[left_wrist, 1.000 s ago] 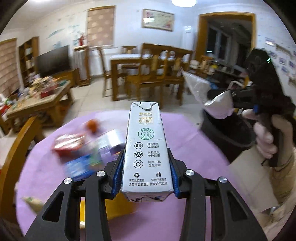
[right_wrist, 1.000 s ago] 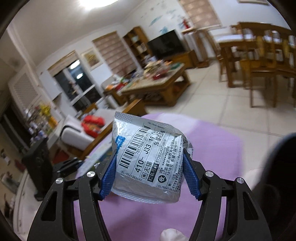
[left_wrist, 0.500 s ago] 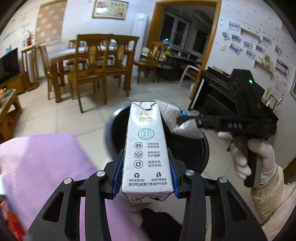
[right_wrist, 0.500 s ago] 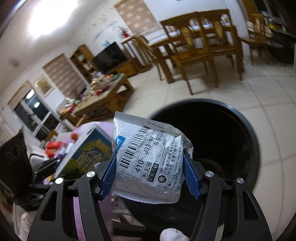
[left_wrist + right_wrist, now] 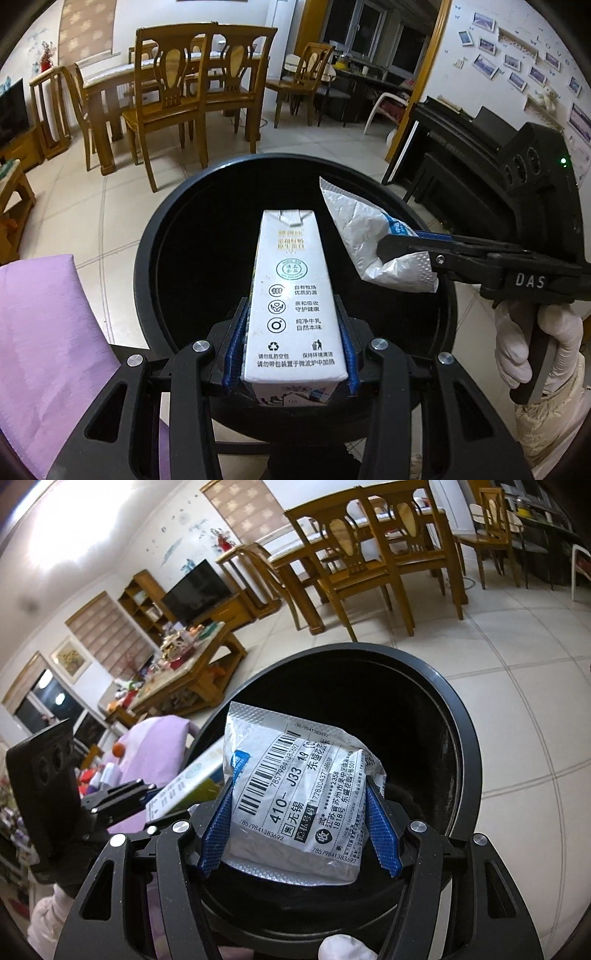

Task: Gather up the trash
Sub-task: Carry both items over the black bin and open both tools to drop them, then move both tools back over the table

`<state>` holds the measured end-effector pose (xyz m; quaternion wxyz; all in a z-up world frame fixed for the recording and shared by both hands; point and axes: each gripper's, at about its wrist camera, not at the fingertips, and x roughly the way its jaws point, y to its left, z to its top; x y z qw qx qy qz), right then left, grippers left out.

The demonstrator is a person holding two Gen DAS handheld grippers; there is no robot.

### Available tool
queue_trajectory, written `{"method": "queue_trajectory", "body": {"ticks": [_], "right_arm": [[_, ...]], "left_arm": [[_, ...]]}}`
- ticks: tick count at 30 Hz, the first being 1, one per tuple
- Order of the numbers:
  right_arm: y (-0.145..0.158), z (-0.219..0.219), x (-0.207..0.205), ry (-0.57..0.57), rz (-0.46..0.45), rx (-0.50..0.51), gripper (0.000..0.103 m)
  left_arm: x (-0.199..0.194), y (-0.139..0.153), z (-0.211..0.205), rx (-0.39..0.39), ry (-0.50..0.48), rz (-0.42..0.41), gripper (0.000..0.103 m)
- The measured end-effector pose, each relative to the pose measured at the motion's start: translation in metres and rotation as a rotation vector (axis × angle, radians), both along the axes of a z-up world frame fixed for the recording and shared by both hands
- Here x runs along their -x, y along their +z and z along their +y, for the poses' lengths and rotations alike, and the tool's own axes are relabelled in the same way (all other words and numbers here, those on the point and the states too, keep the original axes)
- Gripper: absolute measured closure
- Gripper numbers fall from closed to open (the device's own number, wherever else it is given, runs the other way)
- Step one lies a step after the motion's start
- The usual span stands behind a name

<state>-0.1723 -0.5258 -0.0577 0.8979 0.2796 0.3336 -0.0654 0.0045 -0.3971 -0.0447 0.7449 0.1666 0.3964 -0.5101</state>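
My left gripper (image 5: 290,354) is shut on a white milk carton (image 5: 293,306), which hangs over the mouth of a round black trash bin (image 5: 147,251). To its right, my right gripper (image 5: 410,251) reaches in over the bin's rim, held by a gloved hand (image 5: 532,343). In the right wrist view, my right gripper (image 5: 301,834) is shut on a grey courier mailer bag (image 5: 303,797) with a barcode label, above the same black trash bin (image 5: 461,746). The milk carton (image 5: 184,786) and left gripper (image 5: 144,794) show at its left.
A table under a purple cloth (image 5: 48,332) lies left of the bin. Wooden dining chairs and a table (image 5: 177,85) stand behind on the tiled floor. A black piano (image 5: 465,155) is at the right. A cluttered coffee table (image 5: 184,664) and a TV (image 5: 195,587) sit farther off.
Both grippers swung away from the purple table and came down over the black bin, each still gripping its item. The bin now fills the middle of both views.
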Motion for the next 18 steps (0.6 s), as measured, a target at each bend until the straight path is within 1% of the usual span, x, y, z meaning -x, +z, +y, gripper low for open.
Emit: {"method": "queue_trajectory", "body": {"ticks": [1,5,6,7,8,9,10,11,13,15,16,18], "right_arm": [[0.005,0.000,-0.010,0.000,0.002,-0.005,0.038],[0.008,-0.001,-0.027,-0.014,0.012,-0.009,0.037],[0.009,-0.002,-0.027,-0.017,0.013,-0.009,0.036],[0.009,-0.002,-0.028,-0.017,0.014,-0.012,0.036],[0.011,-0.002,-0.029,-0.018,0.014,-0.017,0.035],[0.013,0.000,-0.029,-0.021,0.013,-0.018,0.035],[0.014,0.001,-0.029,-0.022,0.012,-0.013,0.029],[0.016,0.001,-0.029,-0.024,0.009,-0.010,0.025],[0.020,0.003,-0.029,-0.024,-0.007,-0.004,0.022],[0.023,0.006,-0.030,-0.020,-0.021,0.003,0.021],[0.026,0.011,-0.028,-0.016,-0.032,0.010,0.021],[0.033,0.020,-0.027,-0.008,-0.050,0.028,0.020]], "left_arm": [[-0.002,0.000,-0.001,-0.005,0.003,0.000,0.060],[0.001,0.000,0.001,-0.015,0.014,0.000,0.059],[0.001,0.001,0.003,-0.013,0.017,0.000,0.056],[0.002,0.002,0.003,-0.010,0.020,-0.001,0.046],[0.002,0.004,0.005,-0.003,0.025,-0.006,0.038],[0.005,0.008,0.010,0.014,0.036,-0.023,0.025],[0.005,0.010,0.012,0.026,0.040,-0.030,0.020],[0.007,0.013,0.016,0.038,0.042,-0.034,0.020],[0.012,0.019,0.023,0.053,0.047,-0.038,0.019],[0.018,0.026,0.031,0.066,0.063,-0.057,0.012],[0.021,0.030,0.035,0.074,0.072,-0.074,0.010],[0.033,0.041,0.049,0.091,0.094,-0.126,0.009]]}}
